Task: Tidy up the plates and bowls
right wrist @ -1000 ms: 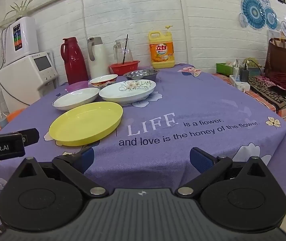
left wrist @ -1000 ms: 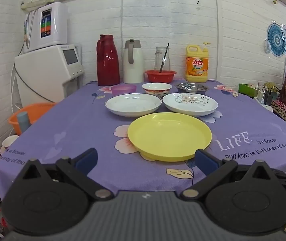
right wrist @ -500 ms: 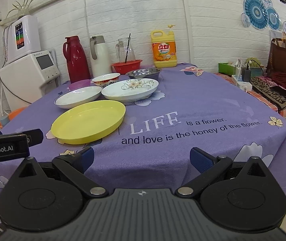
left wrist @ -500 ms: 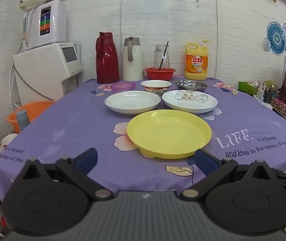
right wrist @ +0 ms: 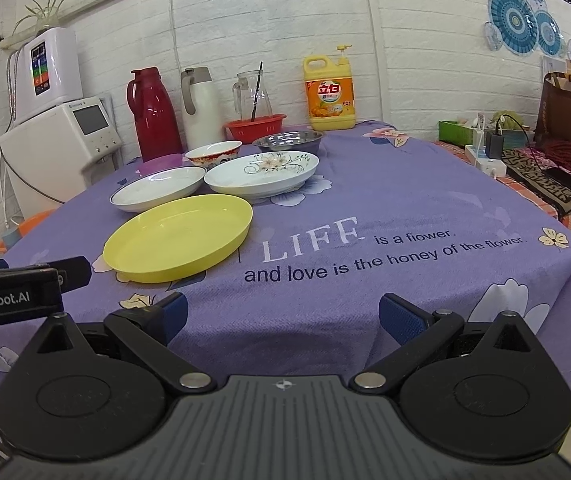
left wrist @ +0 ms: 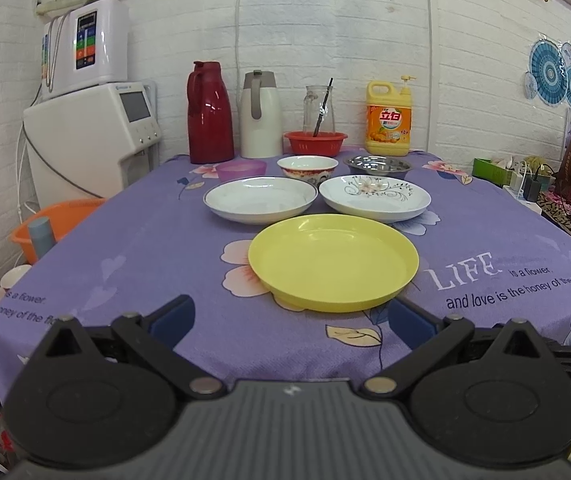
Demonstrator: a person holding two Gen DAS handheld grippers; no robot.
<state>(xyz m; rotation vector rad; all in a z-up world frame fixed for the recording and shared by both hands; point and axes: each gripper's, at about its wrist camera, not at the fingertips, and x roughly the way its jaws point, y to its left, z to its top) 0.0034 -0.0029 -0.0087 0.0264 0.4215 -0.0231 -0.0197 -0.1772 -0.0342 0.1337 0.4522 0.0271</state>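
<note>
Both grippers crept forward; left gripper and right gripper gape empty.

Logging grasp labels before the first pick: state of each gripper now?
Left gripper: open, holding nothing, just short of the yellow plate.
Right gripper: open, holding nothing, over the table edge.

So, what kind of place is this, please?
Probably a home kitchen or dining corner. A table with a purple cloth holds plates and bowls; by the white brick wall stand a red thermos, a dish soap bottle and a water dispenser.
</note>
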